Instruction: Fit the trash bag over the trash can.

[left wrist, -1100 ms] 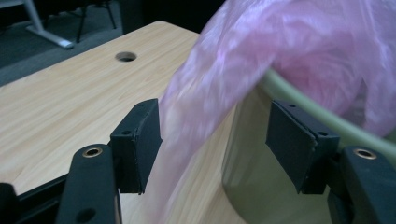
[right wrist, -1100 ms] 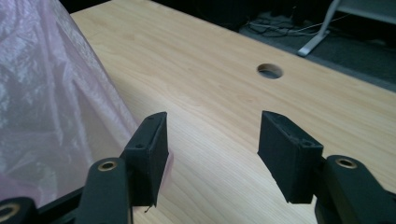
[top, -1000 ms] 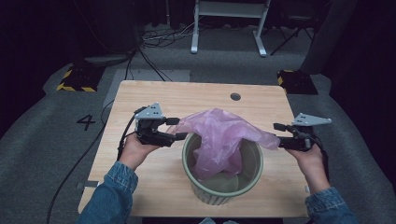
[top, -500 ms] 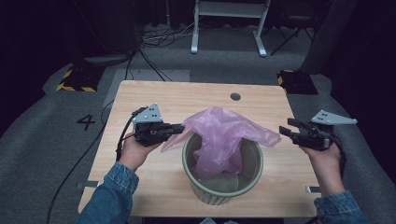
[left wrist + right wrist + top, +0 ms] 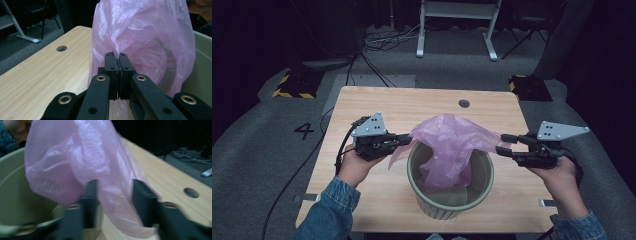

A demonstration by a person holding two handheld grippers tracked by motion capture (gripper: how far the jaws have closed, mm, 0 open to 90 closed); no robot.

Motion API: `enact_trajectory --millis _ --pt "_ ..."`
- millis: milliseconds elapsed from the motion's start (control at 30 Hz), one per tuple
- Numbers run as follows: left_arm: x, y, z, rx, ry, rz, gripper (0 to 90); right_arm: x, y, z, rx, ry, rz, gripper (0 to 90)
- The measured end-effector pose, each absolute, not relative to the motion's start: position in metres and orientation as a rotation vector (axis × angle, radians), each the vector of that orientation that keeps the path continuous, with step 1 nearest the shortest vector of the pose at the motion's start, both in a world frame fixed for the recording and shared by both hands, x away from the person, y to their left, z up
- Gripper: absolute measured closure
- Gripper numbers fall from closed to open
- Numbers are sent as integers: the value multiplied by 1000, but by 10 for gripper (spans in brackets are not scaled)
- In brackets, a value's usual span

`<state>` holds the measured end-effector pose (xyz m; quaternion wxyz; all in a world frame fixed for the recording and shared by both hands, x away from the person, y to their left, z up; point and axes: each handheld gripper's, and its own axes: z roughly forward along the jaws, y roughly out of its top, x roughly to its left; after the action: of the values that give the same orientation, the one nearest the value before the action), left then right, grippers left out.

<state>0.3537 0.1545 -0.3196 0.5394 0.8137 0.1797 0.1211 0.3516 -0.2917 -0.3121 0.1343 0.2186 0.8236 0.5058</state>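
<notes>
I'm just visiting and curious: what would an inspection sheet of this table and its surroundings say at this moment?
Surface: wooden table, with a round hole near the far edge.
Job's things: pink plastic bag hanging partly into the green bin, its edges pulled out to both sides.
Clutter: nothing seen.
Grippers: left gripper shut on the bag's edge; right gripper has just been closing, jaws still apart with bag film between them.
Cables: black cable trails from the left gripper; more lie on the floor behind.
Surroundings: grey carpet marked 4, white stand legs, dark room.
</notes>
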Motion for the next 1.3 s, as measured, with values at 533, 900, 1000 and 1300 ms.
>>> enact_trajectory --millis 533,900,1000,1300 --pt "293 185 -344 1942 301 249 889 285 -301 -331 522 2465 1447 899" --pt "264 183 -374 2017 163 138 893 251 -300 -358 484 2614 1439 899" --pt "263 179 -382 2036 152 105 895 250 -300 -368 486 2642 1458 899" --pt "267 169 -406 2076 131 28 899 253 -289 -387 466 2706 1436 899"
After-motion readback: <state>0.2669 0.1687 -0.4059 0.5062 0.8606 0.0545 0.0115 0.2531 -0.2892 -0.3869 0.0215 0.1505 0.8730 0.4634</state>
